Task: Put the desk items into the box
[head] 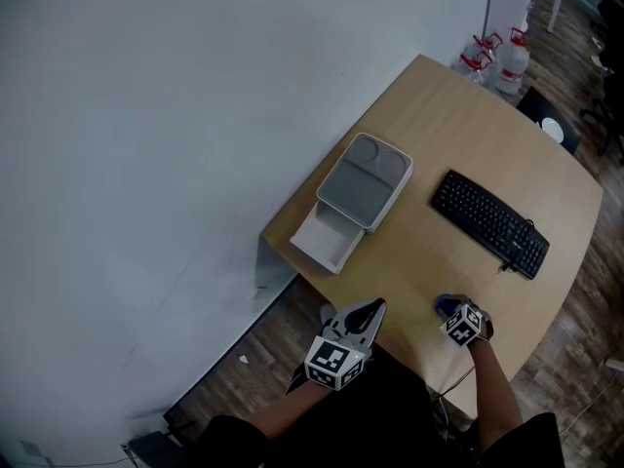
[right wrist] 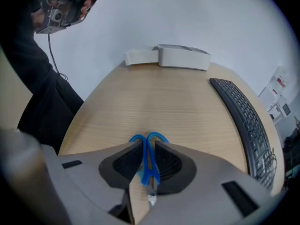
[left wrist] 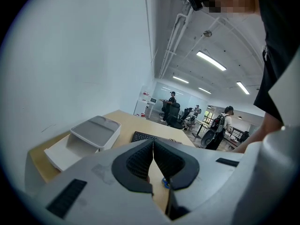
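A pair of blue-handled scissors point(right wrist: 146, 165) lies on the wooden table point(head: 444, 115) near its front edge. My right gripper point(right wrist: 148, 145) points steeply down over it, and both pads press on the handles; in the head view the right gripper point(head: 451, 309) covers most of the scissors point(head: 444, 305). The white box with a grey top point(head: 363, 181) stands at the table's left edge, its open white tray point(head: 327, 242) sticking out toward me. My left gripper point(head: 374, 308) hovers at the front edge, left of the right one. Its jaws meet, and the left gripper point(left wrist: 153, 143) holds nothing.
A black keyboard point(head: 489, 222) lies right of the box, its cable trailing at the near end. Water bottles point(head: 499, 55) stand on the floor beyond the table's far corner. A pale wall runs along the left. People and office chairs show far off in the left gripper view.
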`<control>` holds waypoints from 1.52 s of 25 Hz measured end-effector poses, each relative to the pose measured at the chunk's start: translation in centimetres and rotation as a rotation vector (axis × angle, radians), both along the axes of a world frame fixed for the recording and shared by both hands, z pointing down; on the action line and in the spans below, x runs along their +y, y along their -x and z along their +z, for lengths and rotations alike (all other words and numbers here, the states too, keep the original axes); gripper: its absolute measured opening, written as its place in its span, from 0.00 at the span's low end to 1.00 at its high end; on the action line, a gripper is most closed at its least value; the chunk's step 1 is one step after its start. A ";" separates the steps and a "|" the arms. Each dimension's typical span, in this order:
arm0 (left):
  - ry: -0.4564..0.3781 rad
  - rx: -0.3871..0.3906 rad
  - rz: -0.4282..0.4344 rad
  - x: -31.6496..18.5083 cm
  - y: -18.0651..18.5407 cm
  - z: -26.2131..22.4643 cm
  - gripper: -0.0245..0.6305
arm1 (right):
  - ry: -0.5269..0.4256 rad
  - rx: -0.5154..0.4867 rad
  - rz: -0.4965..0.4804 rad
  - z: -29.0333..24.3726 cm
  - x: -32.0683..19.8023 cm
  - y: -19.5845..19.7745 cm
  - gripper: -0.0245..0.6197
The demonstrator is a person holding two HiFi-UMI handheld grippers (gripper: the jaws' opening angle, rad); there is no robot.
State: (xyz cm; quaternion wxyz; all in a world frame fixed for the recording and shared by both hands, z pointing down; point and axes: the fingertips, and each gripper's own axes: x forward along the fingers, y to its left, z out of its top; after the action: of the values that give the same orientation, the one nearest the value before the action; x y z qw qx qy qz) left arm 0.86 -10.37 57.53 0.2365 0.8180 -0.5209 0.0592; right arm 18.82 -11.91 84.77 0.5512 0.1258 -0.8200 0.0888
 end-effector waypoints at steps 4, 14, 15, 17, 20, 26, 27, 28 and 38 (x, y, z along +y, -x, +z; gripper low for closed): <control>0.002 0.014 -0.015 0.1 1.3 0.1 0.06 | -0.010 0.047 -0.041 0.2 0.1 0.1 0.24; -0.043 0.064 -0.007 -1.0 5.0 -1.4 0.06 | -0.084 0.027 0.013 -3.7 -1.4 4.2 0.24; -0.048 0.069 -0.007 -1.1 5.5 -1.6 0.06 | -0.098 0.029 0.004 -4.2 -1.6 5.0 0.24; -0.060 0.079 -0.010 -1.3 6.6 -1.9 0.06 | -0.134 0.035 -0.020 -5.2 -2.1 6.6 0.24; -0.075 0.100 -0.017 -1.5 8.4 -2.6 0.06 | -0.174 0.027 -0.037 -7.0 -3.0 9.2 0.24; -0.092 0.128 -0.018 -1.8 12.0 -2.9 0.06 | -0.232 -0.025 -0.007 -10.6 -5.3 14.7 0.24; -0.095 0.132 -0.020 -1.8 12.6 -3.0 0.06 | -0.246 -0.028 -0.010 -11.2 -5.7 15.6 0.24; -0.099 0.135 -0.022 -1.9 13.3 -3.1 0.06 | -0.260 -0.029 -0.017 -11.8 -5.9 16.5 0.24; -0.117 0.137 -0.058 -1.7 20.9 -3.4 0.06 | -0.338 -0.081 -0.057 -15.5 -8.1 26.7 0.24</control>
State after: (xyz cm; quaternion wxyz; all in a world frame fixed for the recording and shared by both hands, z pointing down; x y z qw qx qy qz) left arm -20.02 -12.11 54.12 0.2253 0.8170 -0.5297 -0.0344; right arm -7.83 -20.03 69.25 0.4912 0.1896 -0.8480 -0.0609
